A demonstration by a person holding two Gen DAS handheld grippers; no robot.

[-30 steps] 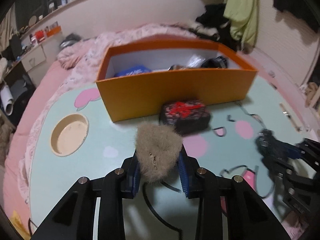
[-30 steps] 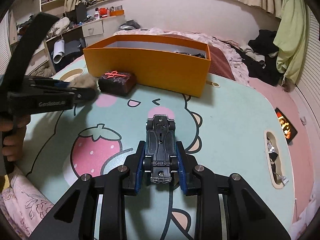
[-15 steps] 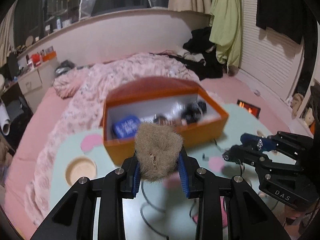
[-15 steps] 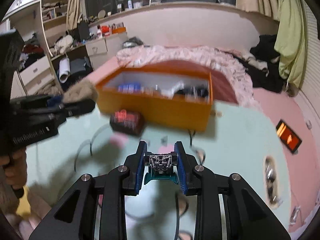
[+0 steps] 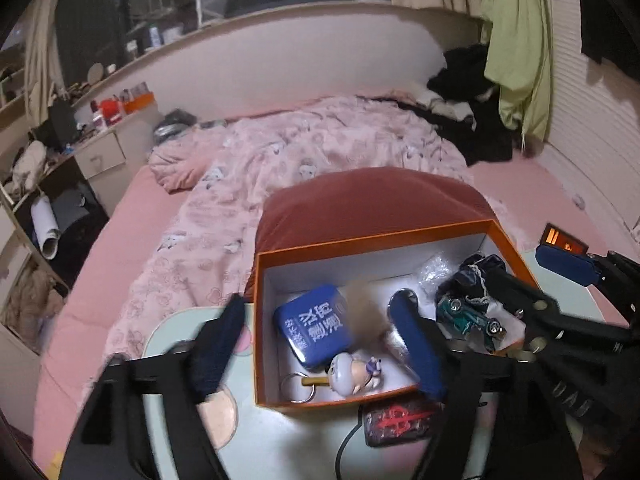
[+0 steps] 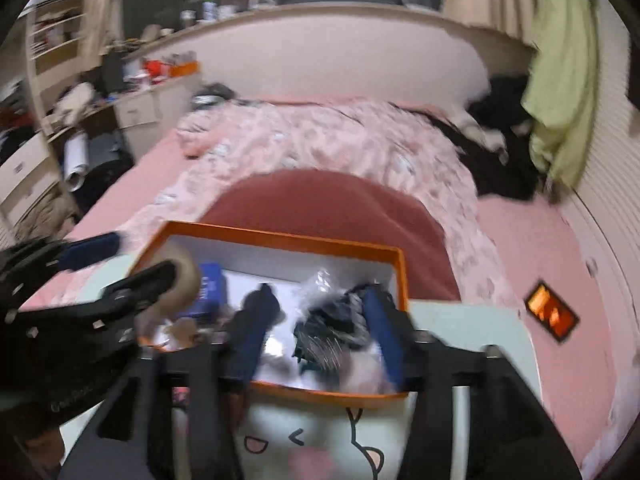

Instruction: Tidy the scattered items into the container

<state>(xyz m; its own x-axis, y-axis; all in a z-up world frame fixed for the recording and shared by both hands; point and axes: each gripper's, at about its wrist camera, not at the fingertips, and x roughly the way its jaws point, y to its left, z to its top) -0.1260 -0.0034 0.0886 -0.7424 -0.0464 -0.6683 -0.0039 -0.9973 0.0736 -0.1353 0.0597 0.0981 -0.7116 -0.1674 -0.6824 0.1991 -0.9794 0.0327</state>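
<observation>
Both grippers hung over the orange box (image 5: pixel 376 240) at lower centre, the left gripper (image 5: pixel 320 344) and right gripper (image 6: pixel 316 328) with jaws just opening, pouch (image 5: pixel 362 312) and car (image 5: pixel 468 318) dropping in; 1 wallet (image 5: pixel 400 420) waited outside, so retreat straight up.

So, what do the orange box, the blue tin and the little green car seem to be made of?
Orange box: likely stiff cardboard, with thin straight walls, a matte orange outside and plain white inside.
Blue tin: probably painted metal, with rounded corners, a smooth lid and white printed characters, though plastic is possible.
Green car: looks like die-cast metal or hard plastic, with glossy teal paint and shiny silver wheel hubs.
</observation>
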